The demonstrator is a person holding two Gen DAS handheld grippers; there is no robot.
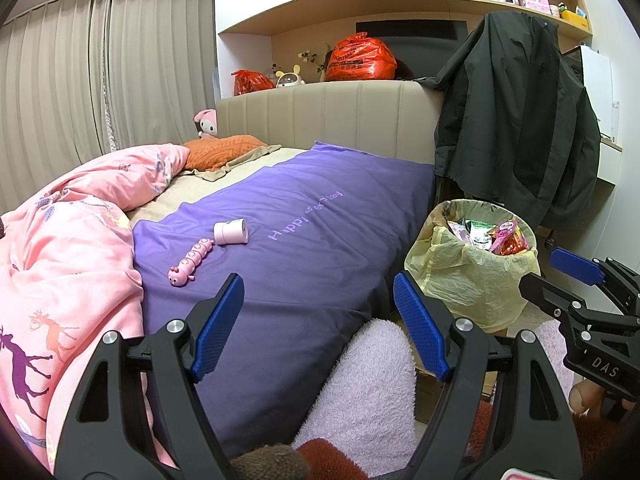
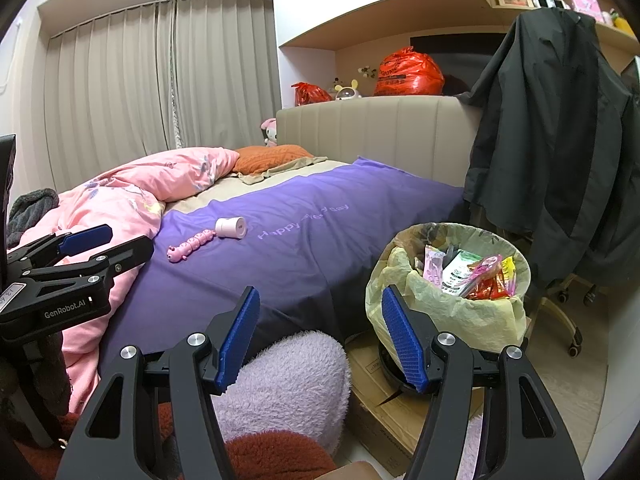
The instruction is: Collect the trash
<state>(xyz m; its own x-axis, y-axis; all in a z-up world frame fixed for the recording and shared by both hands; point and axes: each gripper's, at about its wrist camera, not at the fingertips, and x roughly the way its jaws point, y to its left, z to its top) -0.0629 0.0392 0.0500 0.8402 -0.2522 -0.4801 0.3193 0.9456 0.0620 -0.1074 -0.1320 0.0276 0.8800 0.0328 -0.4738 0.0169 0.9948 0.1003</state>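
Note:
A waste bin (image 1: 472,276) (image 2: 448,316) lined with a pale yellow bag stands on the floor beside the bed, with several colourful wrappers (image 1: 496,236) (image 2: 476,276) piled inside. My left gripper (image 1: 320,320) is open above the bed's near corner with nothing between its blue pads. It also shows in the right wrist view as the left gripper (image 2: 130,240), at the left over the pink quilt. My right gripper (image 2: 320,336) is open and holds nothing, with the bin just beyond its right finger. The right gripper (image 1: 538,268) shows at the bin's right in the left wrist view.
A pink caterpillar toy (image 1: 188,262) (image 2: 190,246) and a small pink-white cylinder (image 1: 231,232) (image 2: 231,227) lie on the purple sheet (image 1: 320,208). A pink quilt (image 1: 68,248) is bunched at the left. Fluffy lilac fabric (image 2: 288,376) is close below. A black jacket (image 2: 560,152) hangs on a chair; cardboard (image 2: 384,400) lies under the bin.

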